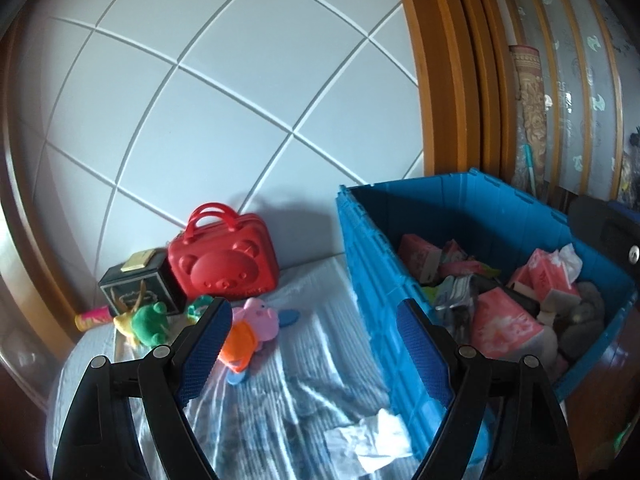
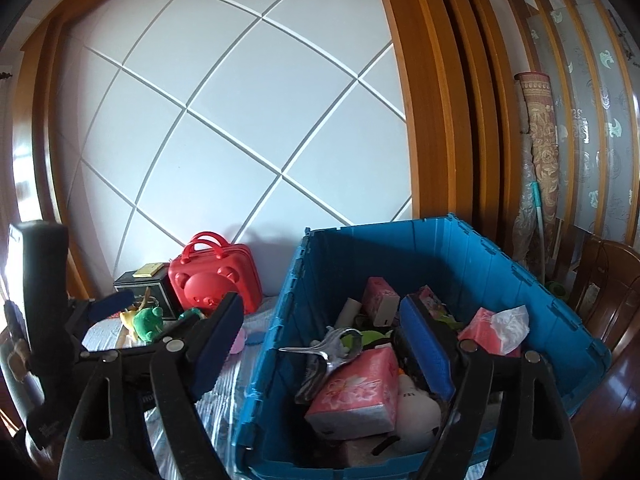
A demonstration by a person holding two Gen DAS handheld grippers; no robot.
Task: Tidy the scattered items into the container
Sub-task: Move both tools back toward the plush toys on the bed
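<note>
Lived-in home, likely a bedroom or spare room. White panelled wall (image 2: 224,120) framed in orange wood trim (image 2: 432,92); rolled rug (image 2: 538,152) propped against patterned frosted doors (image 2: 592,112). Soft toys (image 1: 150,322), red bear case (image 1: 226,262), striped bedding (image 1: 304,364), dark wooden floor (image 2: 616,412).

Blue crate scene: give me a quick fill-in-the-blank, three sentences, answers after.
1. The red bear-face case stands against the ____.
2. The pink tissue packs lie inside the ____ crate.
3. Both the left gripper and the right gripper are ____ and hold nothing.

Answers: wall; blue; open
</note>
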